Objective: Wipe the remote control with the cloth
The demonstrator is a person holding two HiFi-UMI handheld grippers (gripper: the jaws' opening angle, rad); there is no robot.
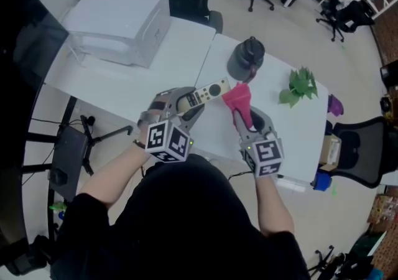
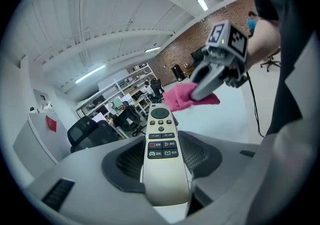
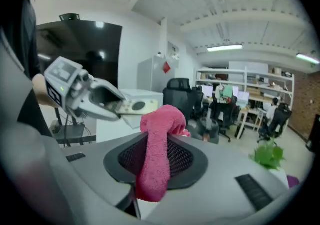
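Note:
A cream remote control [image 1: 205, 94] [image 2: 163, 155] with dark buttons is clamped lengthwise in my left gripper [image 1: 184, 106] [image 2: 162, 169], held above the white table [image 1: 186, 55], its round pad end pointing away from me. My right gripper [image 1: 244, 114] [image 3: 152, 169] is shut on a pink cloth [image 1: 239, 99] [image 3: 159, 149], which bunches up past the jaws. The cloth hangs just right of the remote's far end, and whether they touch is unclear. In the right gripper view the left gripper [image 3: 102, 101] with the remote [image 3: 140, 105] shows at left.
A white box-shaped machine [image 1: 121, 23] stands at the table's far left. A dark round jug [image 1: 247, 59] stands behind the cloth. A green plant [image 1: 300, 84] and a purple object [image 1: 335, 105] lie at the right. Office chairs [image 1: 360, 148] surround the table.

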